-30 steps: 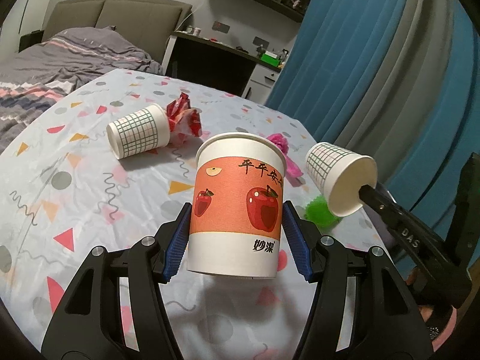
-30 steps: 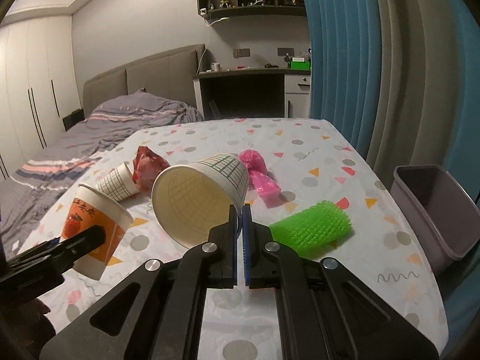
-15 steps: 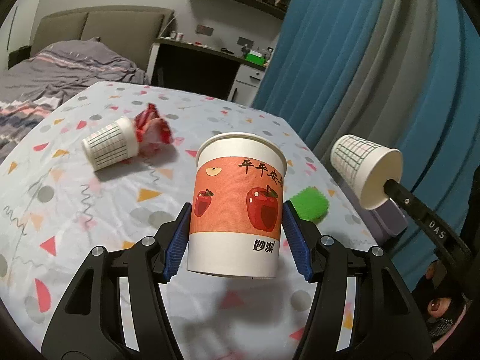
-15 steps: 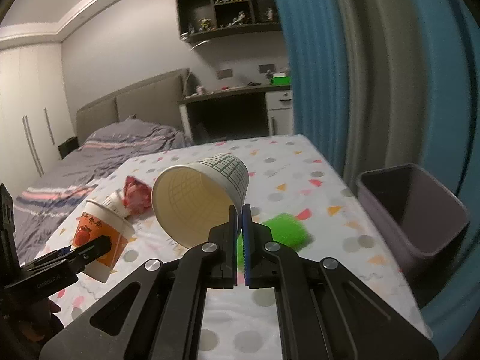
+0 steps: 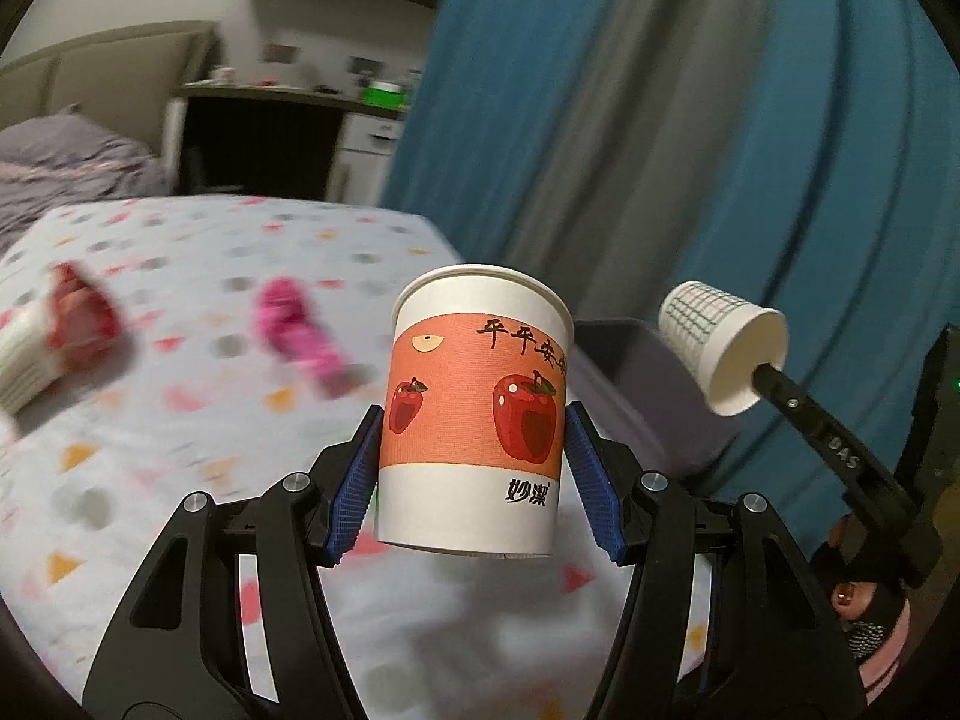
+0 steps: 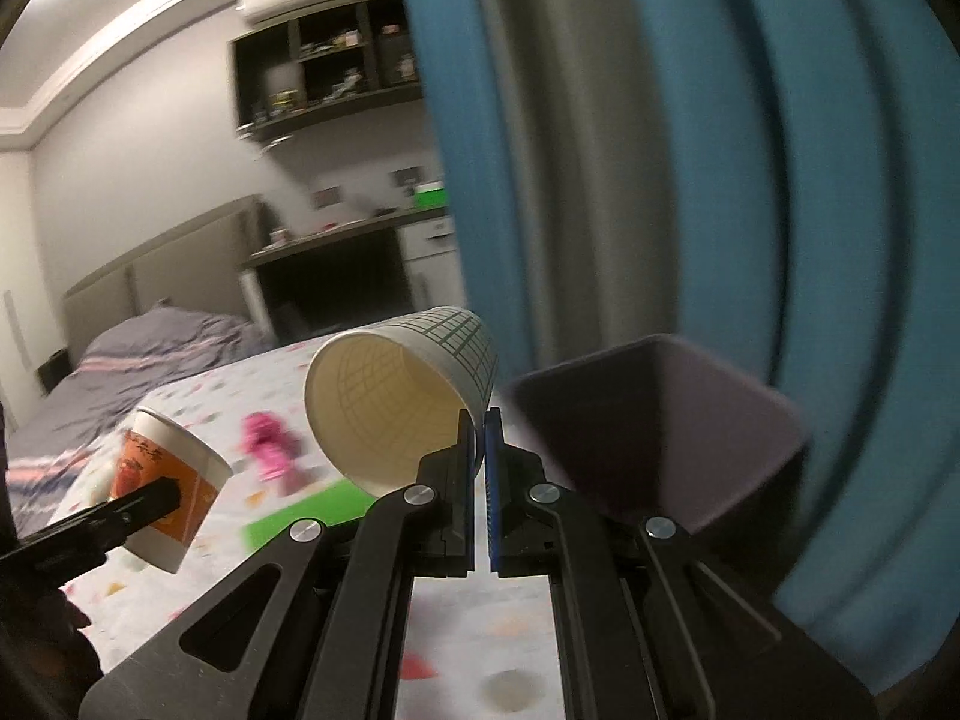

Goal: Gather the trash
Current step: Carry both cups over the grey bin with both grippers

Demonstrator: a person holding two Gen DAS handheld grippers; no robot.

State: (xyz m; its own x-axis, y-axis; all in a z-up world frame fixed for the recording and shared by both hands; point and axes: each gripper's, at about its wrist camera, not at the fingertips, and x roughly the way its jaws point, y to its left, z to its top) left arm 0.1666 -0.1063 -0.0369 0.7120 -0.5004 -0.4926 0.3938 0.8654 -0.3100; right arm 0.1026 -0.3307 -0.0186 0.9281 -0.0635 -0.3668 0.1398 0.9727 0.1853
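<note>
My left gripper [image 5: 474, 456] is shut on an upright apple-print paper cup [image 5: 477, 408], held above the table; the cup also shows in the right wrist view [image 6: 165, 495]. My right gripper [image 6: 478, 438] is shut on the rim of a green-grid paper cup [image 6: 396, 396] that lies on its side, mouth toward the camera; this cup also shows in the left wrist view [image 5: 720, 348]. A grey-purple trash bin [image 6: 660, 414] stands just right of and beyond the grid cup, beside the table edge, and shows behind the apple cup in the left wrist view [image 5: 654, 384].
On the patterned tablecloth [image 5: 180, 420] lie a pink wrapper [image 5: 294, 330], a red wrapper [image 5: 78, 312] beside another grid cup [image 5: 24, 360], and a green brush [image 6: 306, 516]. Blue and grey curtains [image 6: 660, 150] hang behind the bin. The view is motion-blurred.
Both grippers have swung right with their cups. The bin has come close in front of the right gripper and into sight behind the apple cup.
</note>
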